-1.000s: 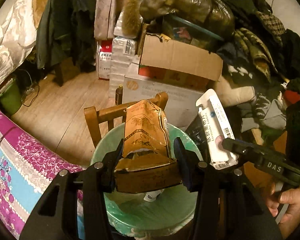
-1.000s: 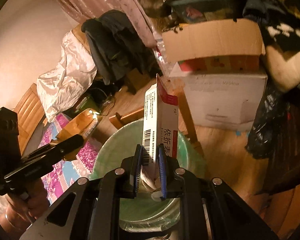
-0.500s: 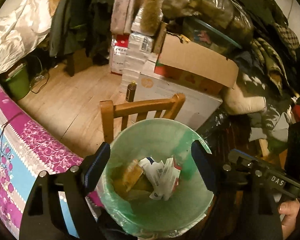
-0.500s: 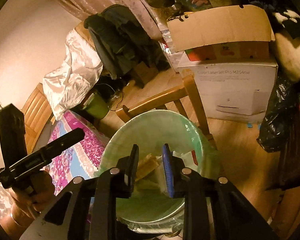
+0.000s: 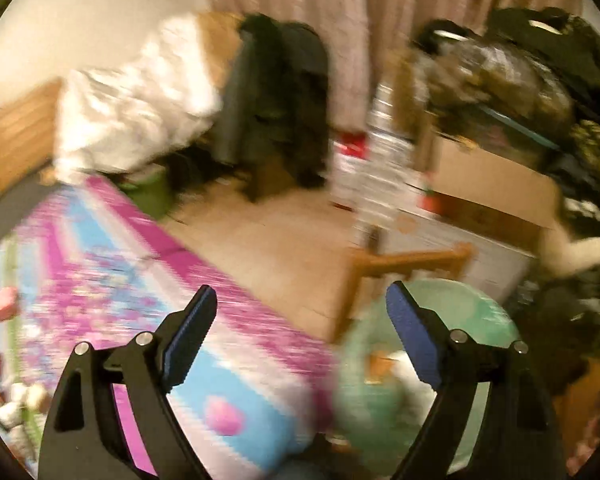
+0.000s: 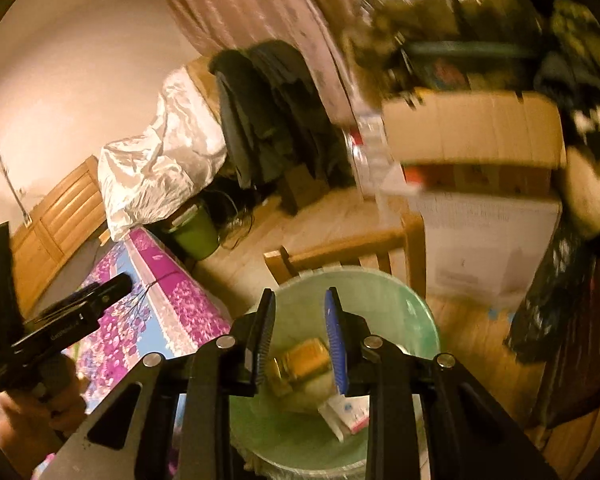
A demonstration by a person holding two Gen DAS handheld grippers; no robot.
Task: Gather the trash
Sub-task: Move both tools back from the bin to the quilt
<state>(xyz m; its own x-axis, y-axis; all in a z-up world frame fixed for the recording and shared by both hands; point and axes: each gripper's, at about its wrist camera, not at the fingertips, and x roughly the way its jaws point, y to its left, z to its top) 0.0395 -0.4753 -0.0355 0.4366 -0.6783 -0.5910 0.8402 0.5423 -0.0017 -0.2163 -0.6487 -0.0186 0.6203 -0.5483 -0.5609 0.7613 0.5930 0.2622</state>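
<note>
**Trash in the lined bin, both grippers empty**

Your green-lined bin (image 6: 384,296) holds a brown carton (image 6: 306,358) and a white-and-pink box (image 6: 350,414); their print is unreadable. Your left gripper (image 5: 300,332) is spreading wide, empty. Your right gripper (image 6: 300,332) is opening, narrow, empty, above the bin.

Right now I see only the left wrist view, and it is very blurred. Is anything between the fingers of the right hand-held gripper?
Observer: No. The right hand-held gripper holds nothing; its jaws are opening above the trash bin.
Operator: What lies inside the bin?
Observer: A brown carton and a white and pink box lie at the bottom.
Operator: What is the green blur beyond the tablecloth?
Observer: A small green bucket on the floor, beside the table corner.
</note>
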